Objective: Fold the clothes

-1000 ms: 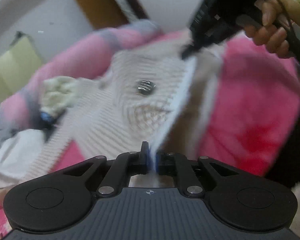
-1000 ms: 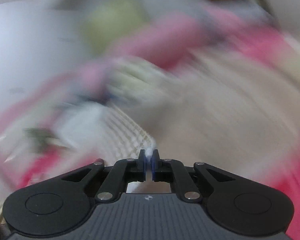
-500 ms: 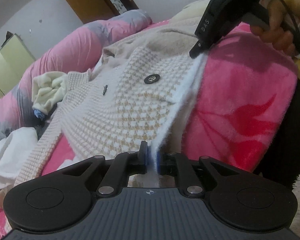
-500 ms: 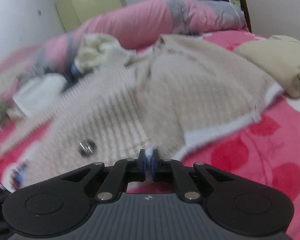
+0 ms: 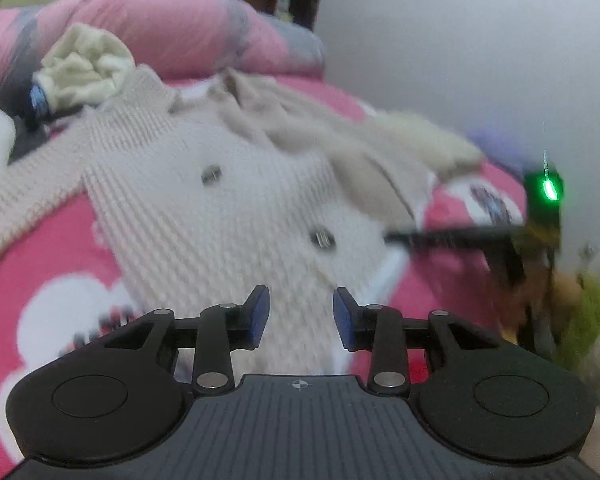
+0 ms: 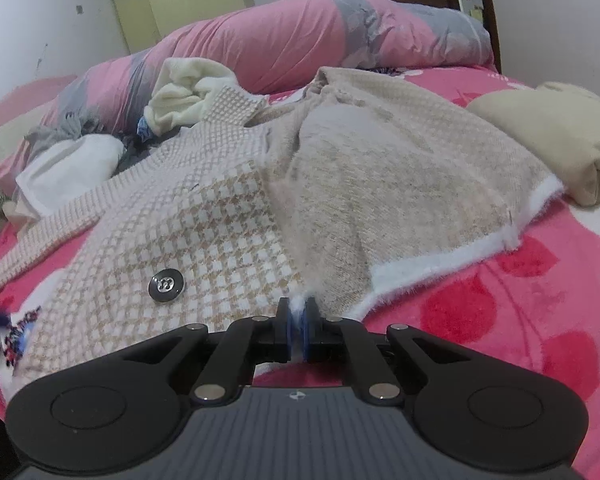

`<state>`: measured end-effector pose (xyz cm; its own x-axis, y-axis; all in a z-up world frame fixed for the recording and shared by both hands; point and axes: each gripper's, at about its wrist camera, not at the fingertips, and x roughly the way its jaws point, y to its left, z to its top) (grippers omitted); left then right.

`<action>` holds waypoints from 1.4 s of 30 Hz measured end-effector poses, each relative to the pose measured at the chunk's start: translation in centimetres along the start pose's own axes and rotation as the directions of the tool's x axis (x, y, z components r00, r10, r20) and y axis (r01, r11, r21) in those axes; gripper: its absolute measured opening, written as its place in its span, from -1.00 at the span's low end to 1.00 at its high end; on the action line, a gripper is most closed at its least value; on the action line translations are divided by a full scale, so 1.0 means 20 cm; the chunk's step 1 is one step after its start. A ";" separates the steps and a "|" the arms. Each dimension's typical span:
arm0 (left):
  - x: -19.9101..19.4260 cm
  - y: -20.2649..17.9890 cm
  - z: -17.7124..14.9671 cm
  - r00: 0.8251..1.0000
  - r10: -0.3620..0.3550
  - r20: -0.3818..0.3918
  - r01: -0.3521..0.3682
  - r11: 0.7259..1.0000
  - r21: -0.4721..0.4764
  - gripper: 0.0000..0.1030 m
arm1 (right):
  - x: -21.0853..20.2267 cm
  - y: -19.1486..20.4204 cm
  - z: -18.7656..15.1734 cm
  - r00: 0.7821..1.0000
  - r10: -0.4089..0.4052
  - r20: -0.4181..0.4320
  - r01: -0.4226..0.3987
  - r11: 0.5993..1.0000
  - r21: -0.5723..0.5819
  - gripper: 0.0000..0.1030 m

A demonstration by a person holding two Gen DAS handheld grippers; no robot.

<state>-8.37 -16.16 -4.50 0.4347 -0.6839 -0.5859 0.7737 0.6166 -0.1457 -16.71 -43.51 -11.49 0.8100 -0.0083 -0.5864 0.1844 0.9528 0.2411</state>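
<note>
A beige-and-white checked knit cardigan with dark buttons lies spread on the pink blanket. One front panel is turned over, its plain beige inside and white edge facing up. My right gripper is shut on the fluffy white hem at the near edge. My left gripper hovers above the cardigan; its jaws are opening and nothing is pinched between the blue pads. In the blurred left wrist view the right gripper reaches in from the right, held by a hand.
A rolled pink and grey duvet lies along the far side of the bed. A crumpled cream garment and a white one sit at the back left. A folded beige garment rests at the right. Walls stand close behind.
My left gripper has let go of the white hem, spread its jaws, risen and rolled. The right gripper has kept its hold on the hem and hardly moved.
</note>
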 end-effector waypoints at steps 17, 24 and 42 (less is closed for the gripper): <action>0.49 -0.04 -0.18 0.989 -0.128 0.080 0.124 0.991 0.052 -0.36 | -0.07 0.23 0.43 0.998 -0.002 0.066 0.015 0.980 -0.199 -0.78; 0.48 0.02 -0.23 0.972 -0.183 0.144 0.182 0.983 0.025 -0.35 | 0.40 0.42 0.42 0.983 0.101 -0.150 -0.162 0.865 -0.475 -0.80; 0.46 0.06 -0.29 0.944 -0.247 0.218 0.244 0.969 0.041 -0.33 | 0.96 0.55 0.77 0.968 -0.093 -0.232 -0.046 0.846 -0.531 -0.83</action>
<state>-6.08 -19.42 -14.71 0.3201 -0.8831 -0.3431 0.8747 0.4146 -0.2511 9.47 -37.87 -8.24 0.6379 -0.0259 -0.7697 -0.1767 0.9678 -0.1791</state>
